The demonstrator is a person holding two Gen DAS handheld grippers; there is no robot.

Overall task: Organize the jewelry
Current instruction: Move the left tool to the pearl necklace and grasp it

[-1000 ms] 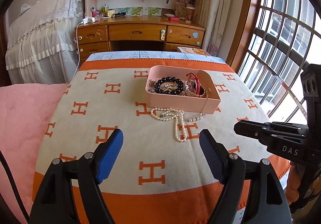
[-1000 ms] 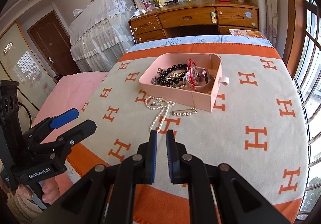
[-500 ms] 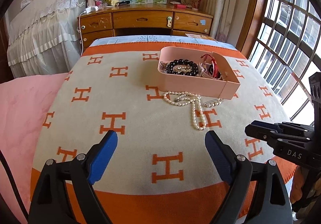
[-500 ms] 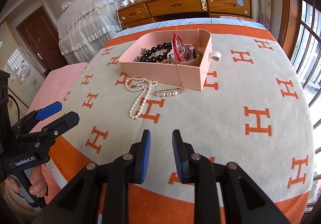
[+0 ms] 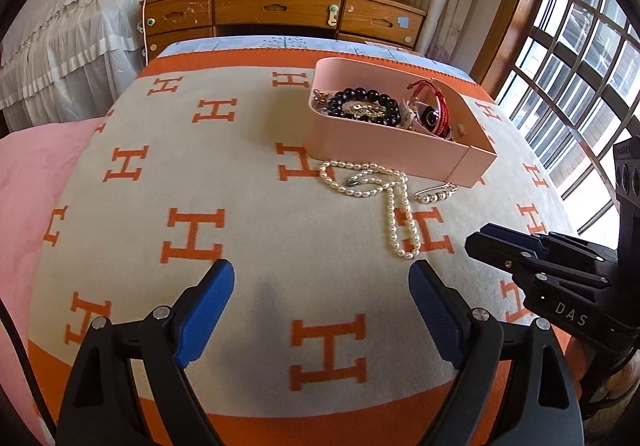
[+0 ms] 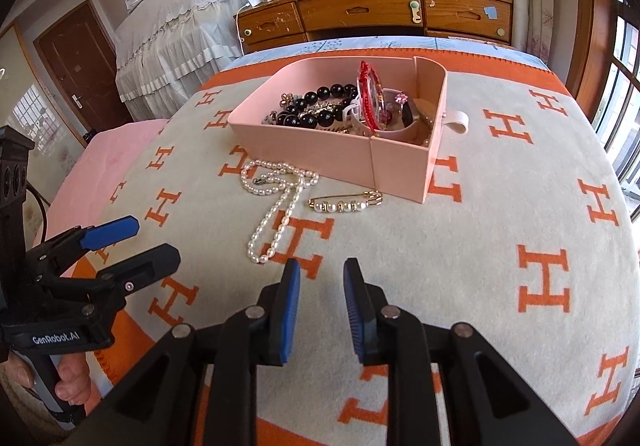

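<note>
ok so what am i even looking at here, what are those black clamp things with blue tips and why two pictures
Those are hand-held grippers, one in each of a person's hands, each carrying a camera that looks along its fingers. One picture is from the left gripper, wide open; the other from the right gripper, its jaws a little apart. Both are empty, and each shows at the edge of the other's picture. On the orange-patterned blanket stands a pink box of jewelry. In front of it lie a pearl necklace and a beaded pin.
</note>
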